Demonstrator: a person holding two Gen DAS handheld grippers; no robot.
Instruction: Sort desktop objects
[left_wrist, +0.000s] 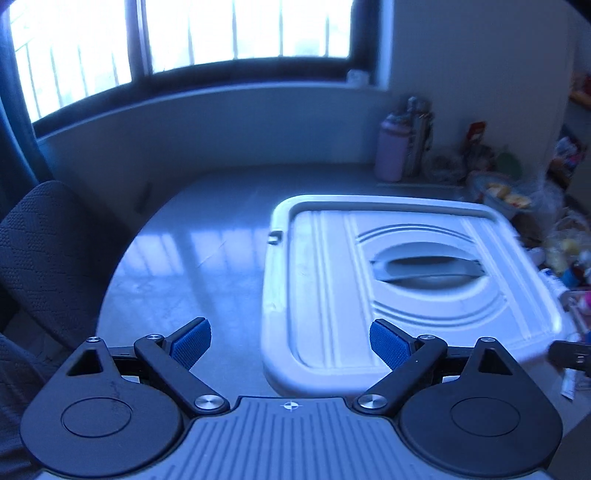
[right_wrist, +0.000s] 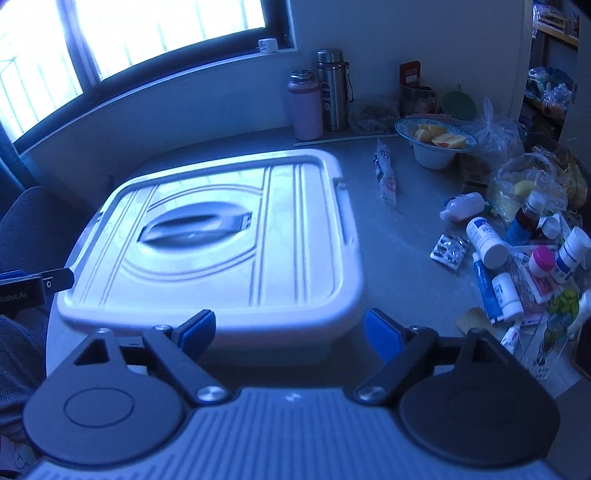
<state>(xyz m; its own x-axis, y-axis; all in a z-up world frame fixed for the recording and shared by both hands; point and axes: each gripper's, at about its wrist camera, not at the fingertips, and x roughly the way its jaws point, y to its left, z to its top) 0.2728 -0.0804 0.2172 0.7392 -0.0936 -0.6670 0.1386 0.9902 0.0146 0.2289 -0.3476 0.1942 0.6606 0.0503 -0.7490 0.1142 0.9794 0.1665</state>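
Spread wide in the foreground, left gripper (left_wrist: 290, 345) with 2 blue-padded fingers (left_wrist: 192, 343) apart over the table (left_wrist: 192, 258) and nothing between them, the right-hand pad hanging above the near corner of a white storage box (left_wrist: 406, 280). Likewise parted, right gripper (right_wrist: 290, 332), blue pads (right_wrist: 197, 328) clear of the box (right_wrist: 221, 236) front edge, empty. Closed, with lid on and grey handle (right_wrist: 195, 225) folded flat in its recess, box sitting at the middle of the grey table, near the front edge. Scattered to the box's right, well apart from it: white medicine bottles (right_wrist: 485, 240), a blister pack (right_wrist: 448, 251), a blue-and-white tube (right_wrist: 484, 288), a pink-capped bottle (right_wrist: 541, 260), a sachet (right_wrist: 386, 173) lying nearer the box. Farther back, a bowl of cut fruit (right_wrist: 436, 142), clear plastic bags (right_wrist: 495, 133), a pink flask (right_wrist: 304, 105) just beside a steel flask (right_wrist: 332, 88) against the wall under the window (right_wrist: 147, 33). Dark fabric chair (left_wrist: 51, 258) at the table's left. Tip of the other gripper poking in at each view's edge.
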